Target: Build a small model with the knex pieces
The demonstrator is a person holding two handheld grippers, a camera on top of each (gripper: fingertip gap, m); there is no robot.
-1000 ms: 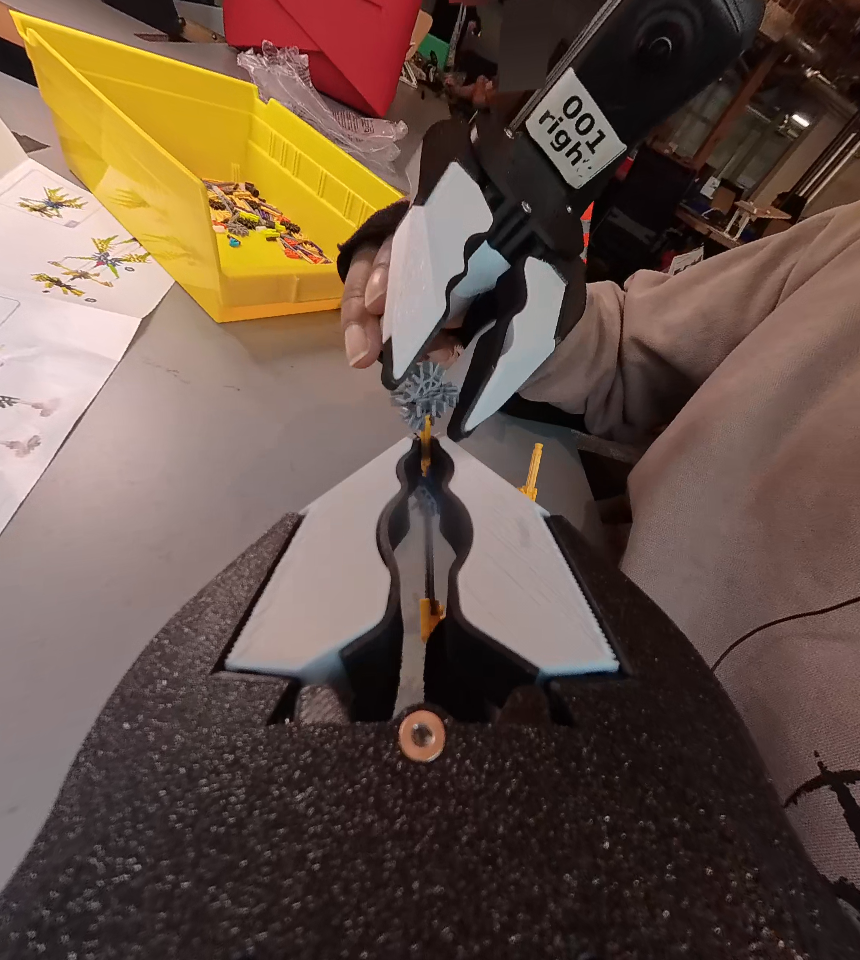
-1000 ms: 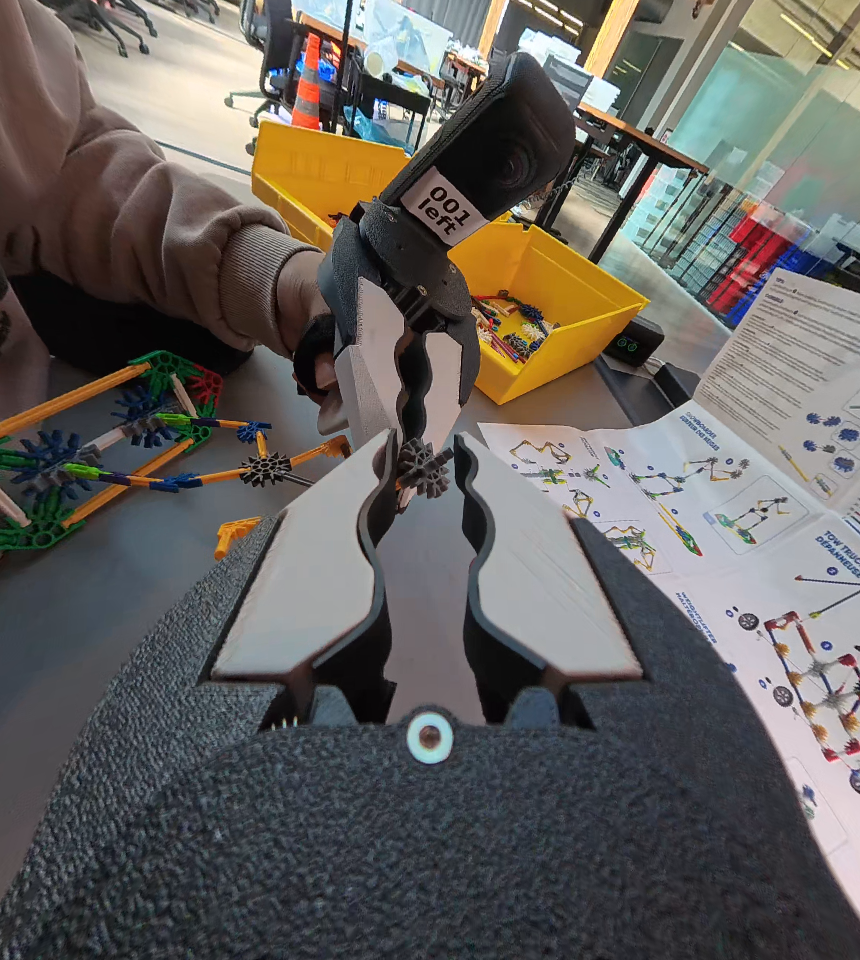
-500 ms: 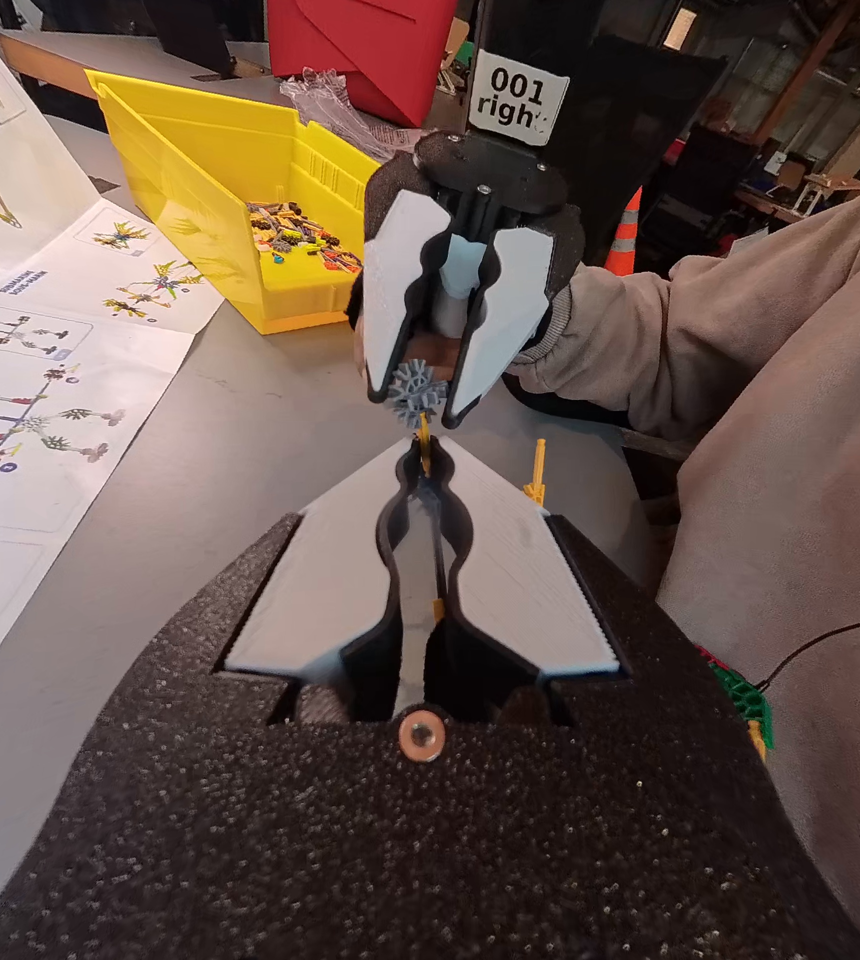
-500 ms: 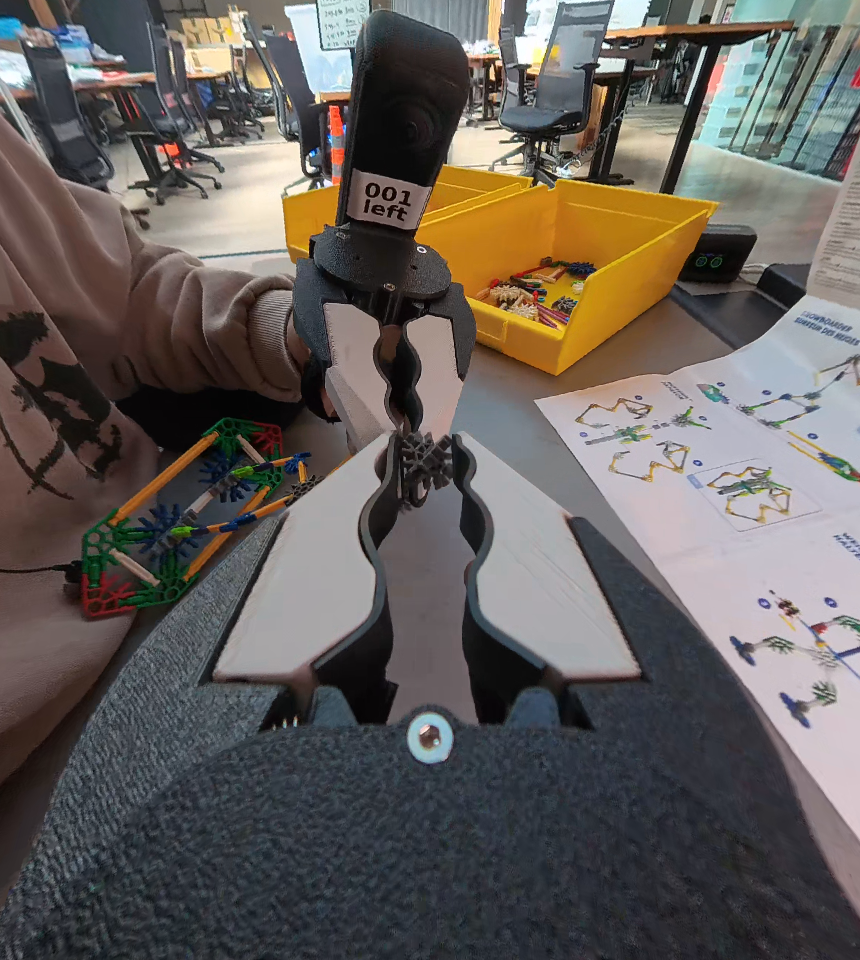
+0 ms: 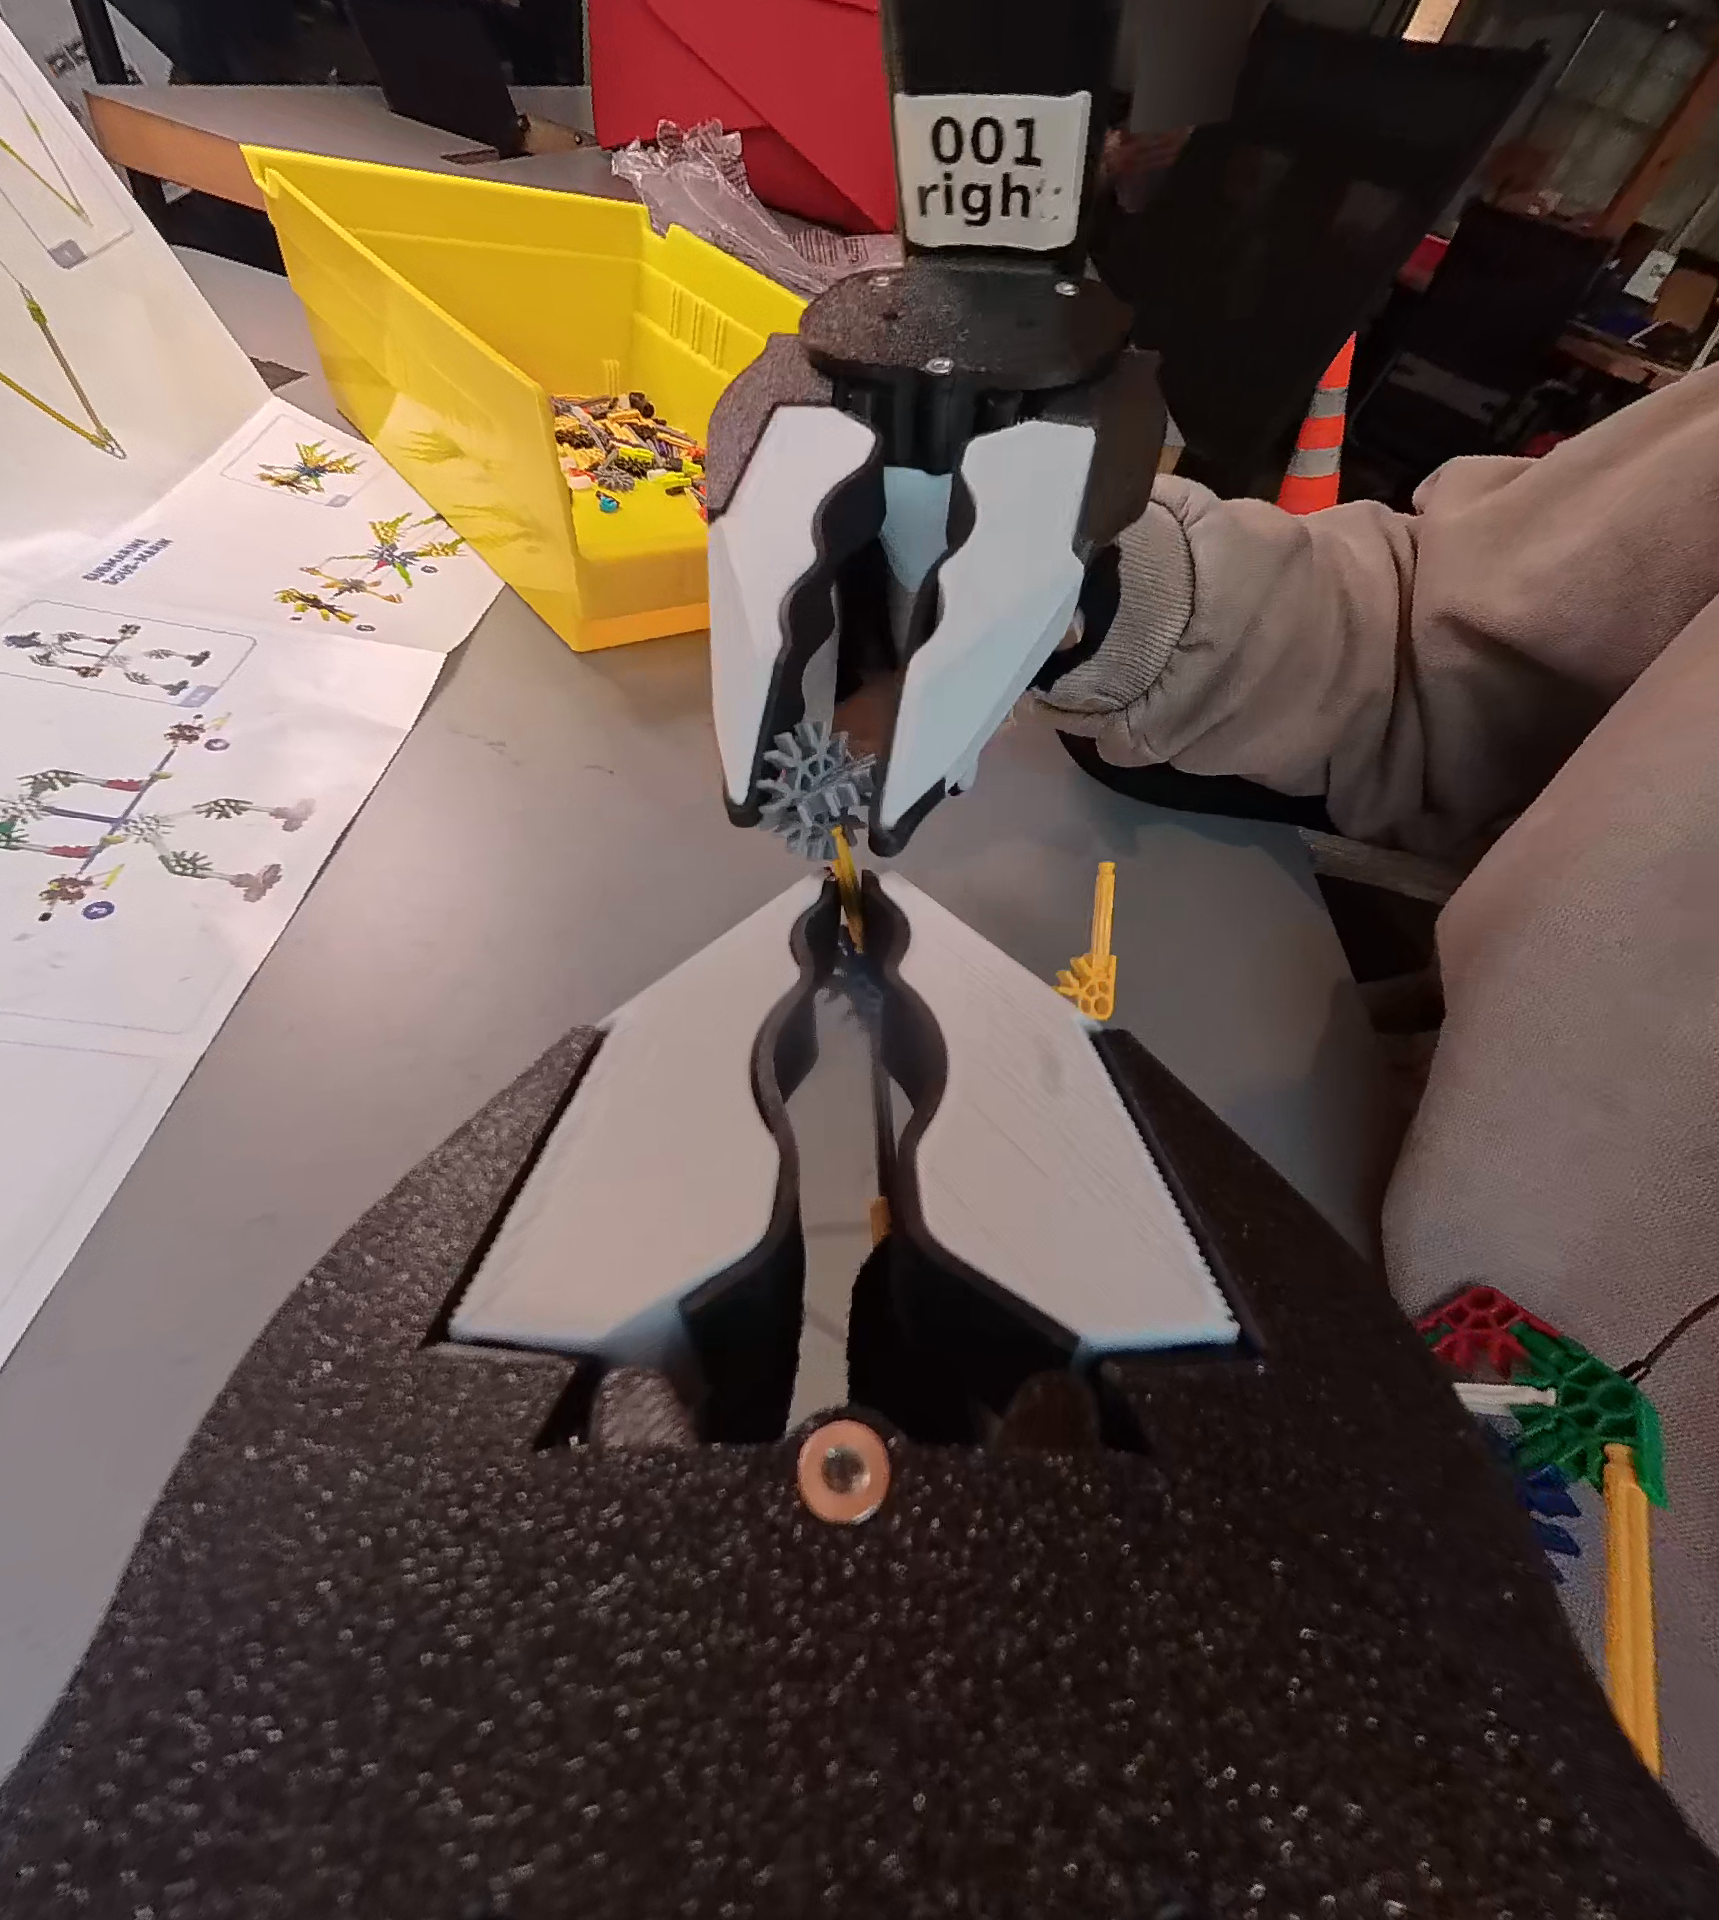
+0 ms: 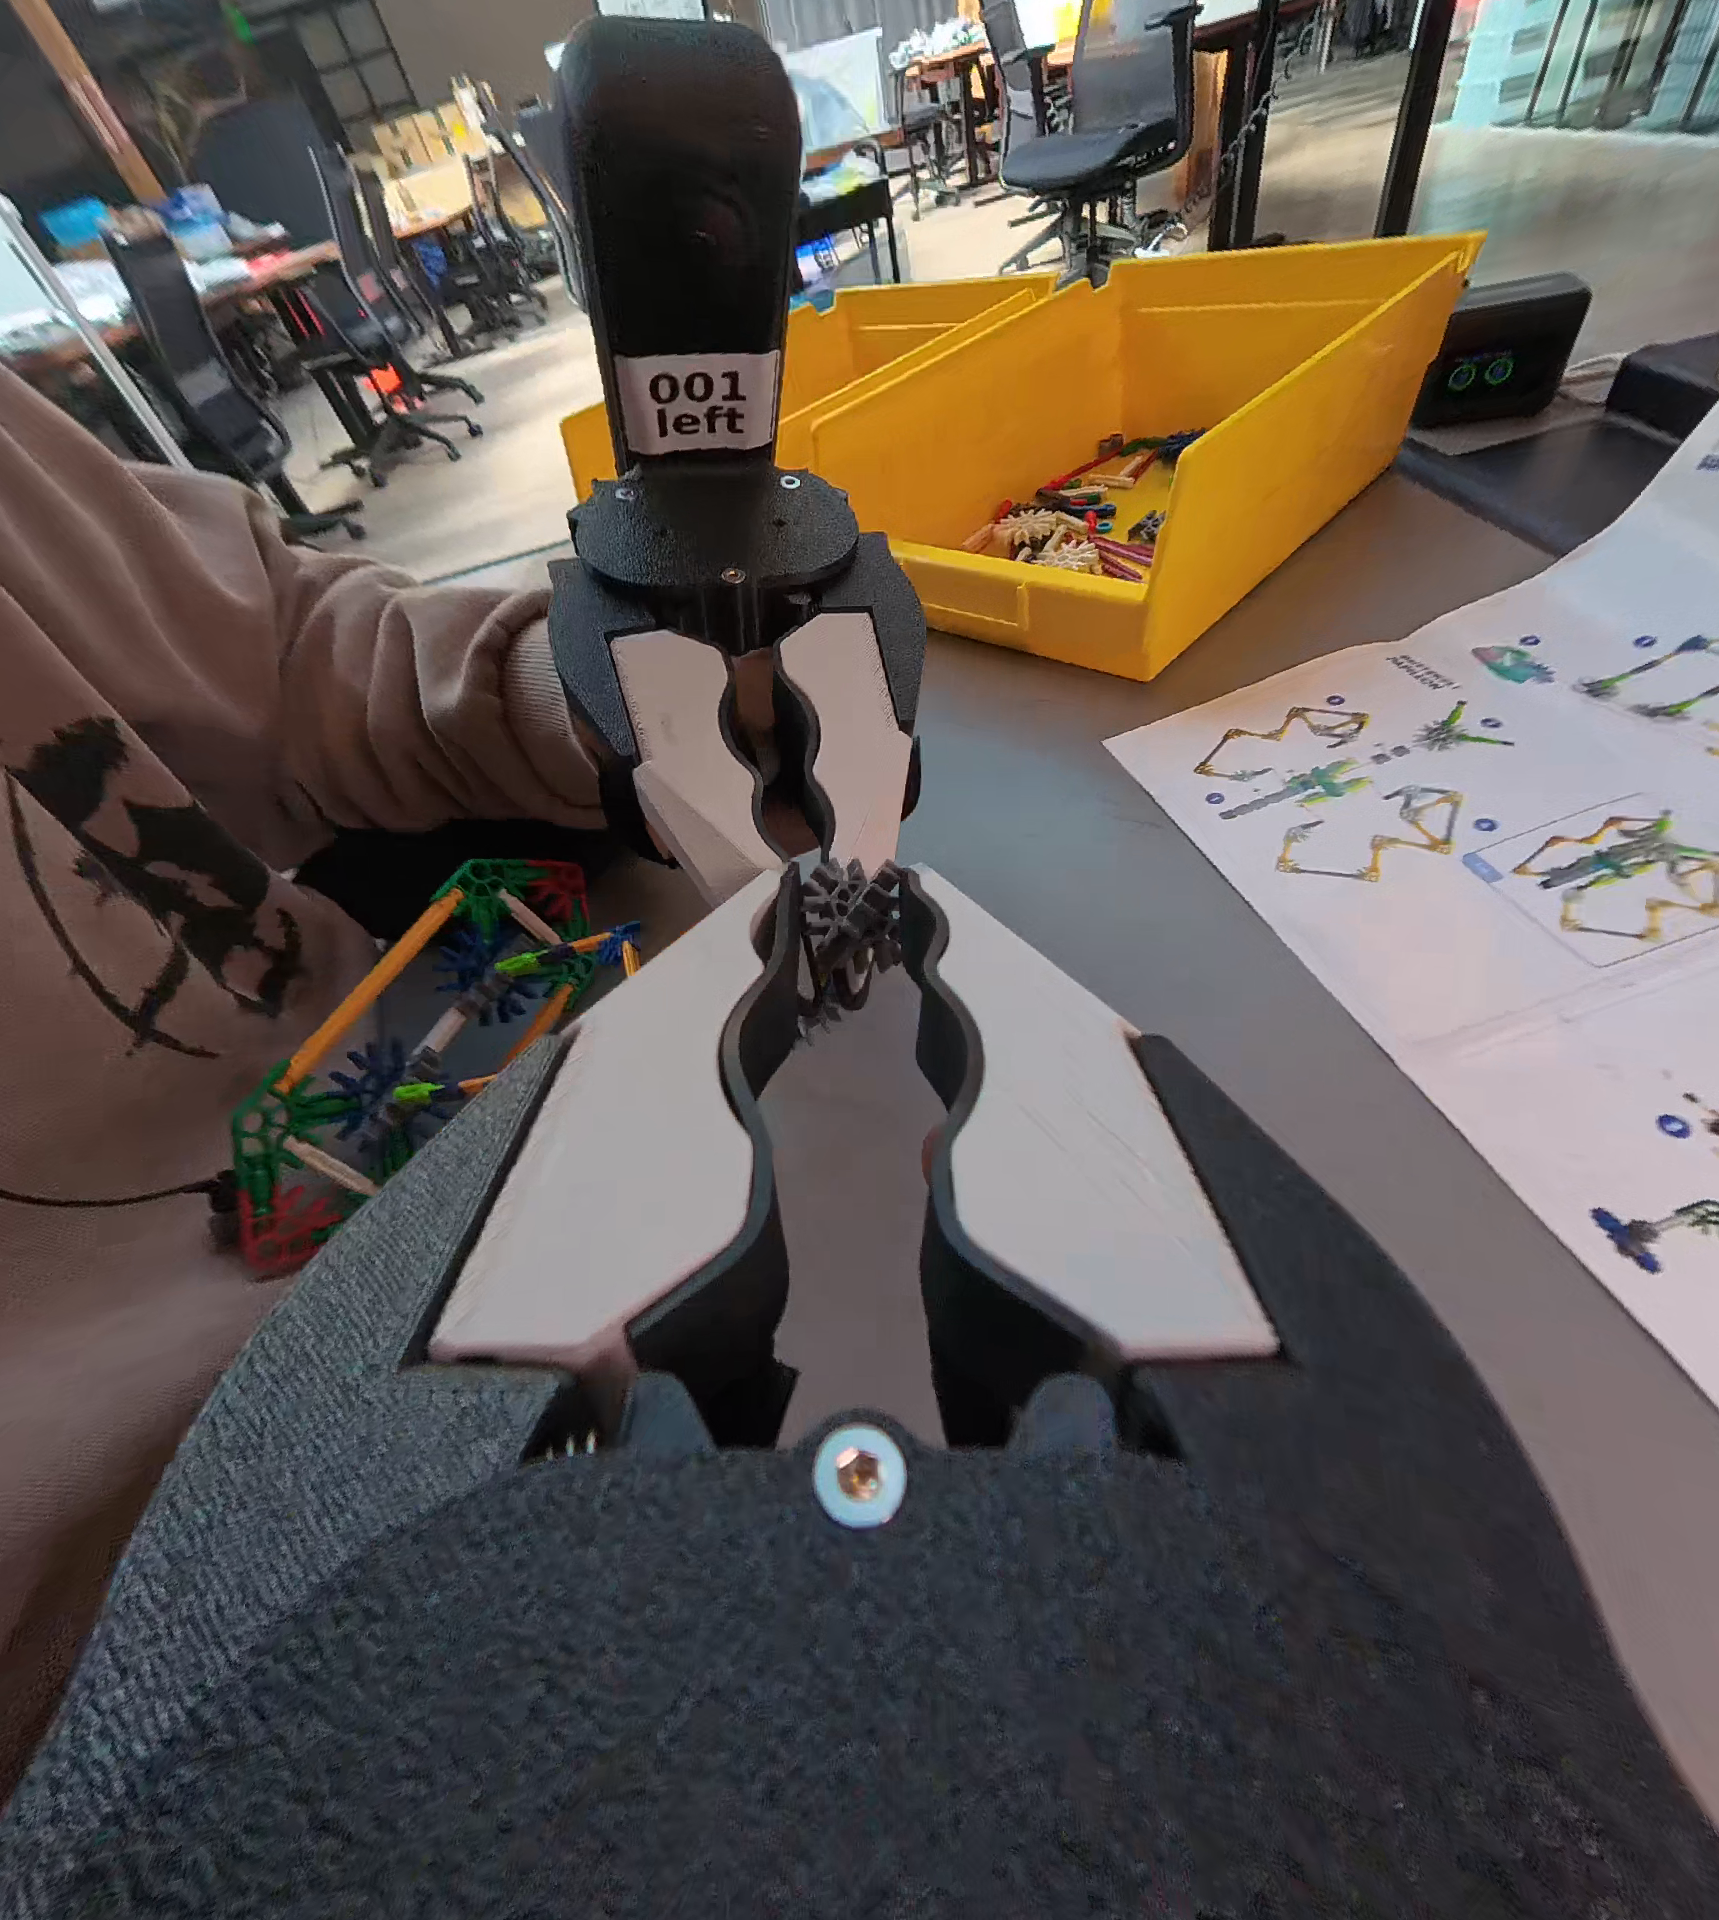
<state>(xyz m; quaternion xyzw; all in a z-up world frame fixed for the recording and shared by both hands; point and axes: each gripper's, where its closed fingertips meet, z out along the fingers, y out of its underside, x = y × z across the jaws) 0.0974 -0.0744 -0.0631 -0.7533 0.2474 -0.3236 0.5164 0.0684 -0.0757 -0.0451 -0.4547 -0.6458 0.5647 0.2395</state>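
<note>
My left gripper (image 5: 847, 888) is shut on a thin rod (image 5: 844, 864) with a yellow end; the rod runs back between its fingers. My right gripper (image 6: 847, 883) is shut on a grey snowflake connector (image 6: 850, 925). The two grippers face each other tip to tip above the grey table. In the left wrist view the right gripper (image 5: 821, 831) holds the connector (image 5: 813, 795) right at the rod's yellow tip, touching it. In the right wrist view the left gripper (image 6: 813, 847) stands just behind the connector, and the rod is hidden.
A yellow bin (image 5: 481, 343) of loose pieces, also in the right wrist view (image 6: 1250, 416), stands at the back. An instruction sheet (image 6: 1509, 883) lies beside it. A built model of coloured rods (image 6: 398, 1039) lies by the person's sleeve. A loose yellow rod (image 5: 1099, 935) lies on the table. The grippers are tip to tip, or close to it.
Both grippers have turned to face each other squarely and upright. The connector stays at the rod's tip. Both grips are unchanged.
</note>
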